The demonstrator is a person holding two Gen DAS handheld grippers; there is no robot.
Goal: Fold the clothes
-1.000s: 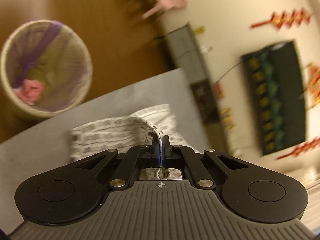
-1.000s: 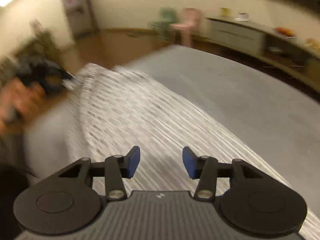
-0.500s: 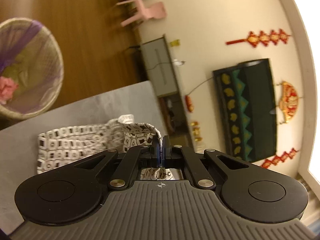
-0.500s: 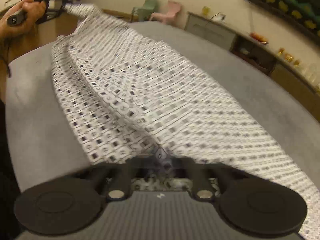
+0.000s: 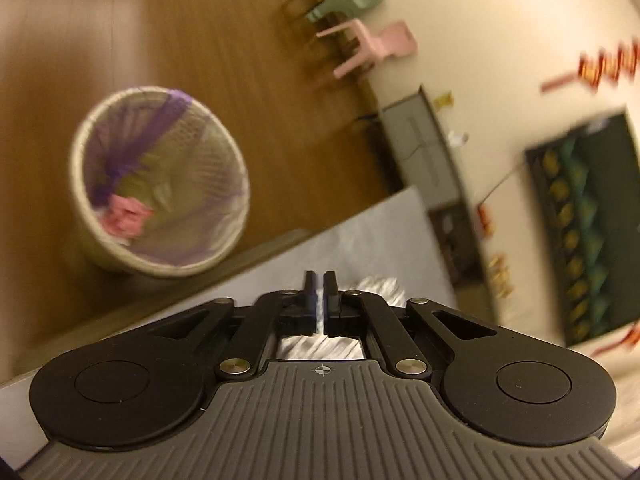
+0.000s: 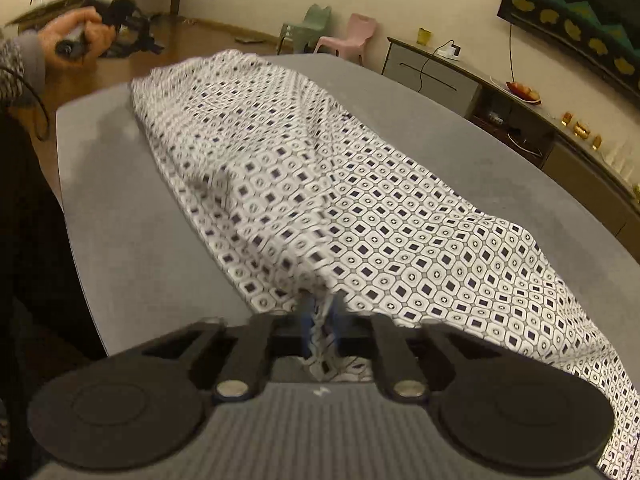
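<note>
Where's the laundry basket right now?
In the left wrist view, the laundry basket stands on the wooden floor, upper left, just beyond the grey table edge.

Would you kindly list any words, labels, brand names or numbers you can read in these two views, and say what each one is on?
There is no readable text in either view.
Red hanging decorations on the wall: too blurred to tell if they carry characters.
Dark wall panel: yellow shapes only, no lettering visible.
Patterned cloth: a geometric print, no words.
Tool bodies: only a small crosshair mark, no brand.
</note>
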